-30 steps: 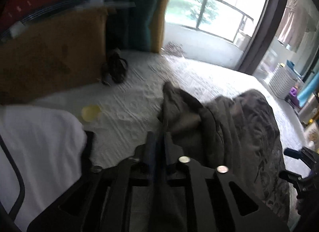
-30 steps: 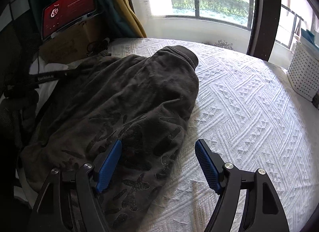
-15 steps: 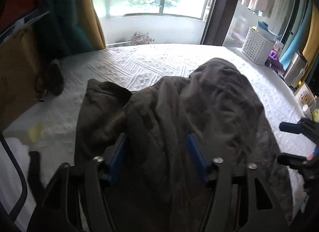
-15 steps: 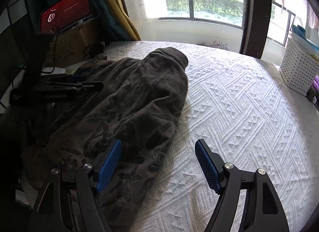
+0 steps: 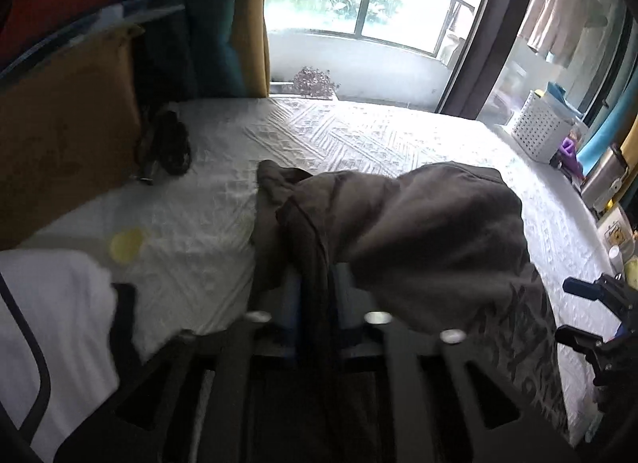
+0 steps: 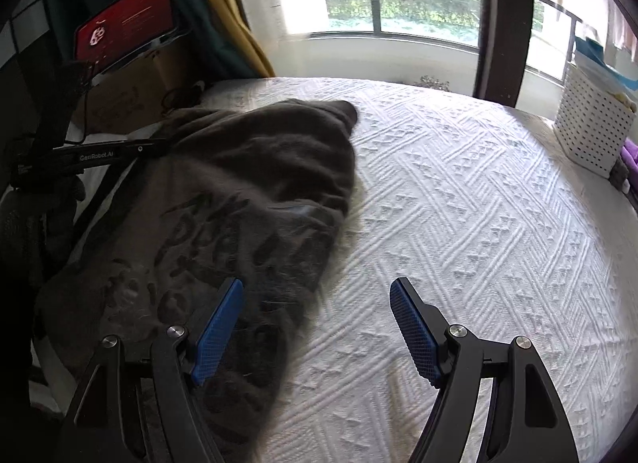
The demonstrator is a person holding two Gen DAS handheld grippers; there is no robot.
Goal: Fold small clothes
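My left gripper (image 5: 315, 303) pinches a bunched fold of the dark grey-brown printed fleece garment (image 5: 430, 232), the cloth rising between its narrow jaws and draping off to the right of them. My right gripper (image 6: 315, 327) hangs spread wide with nothing between its blue ribbed pads (image 6: 217, 329); the garment's edge lies under its left finger, on the white quilted bedspread (image 6: 478, 204).

Each gripper has a black frame with round silver screws. The right gripper (image 6: 317, 329) has two bumpy blue pads (image 6: 217, 329). The left gripper (image 5: 315, 303) has white letters on its side.
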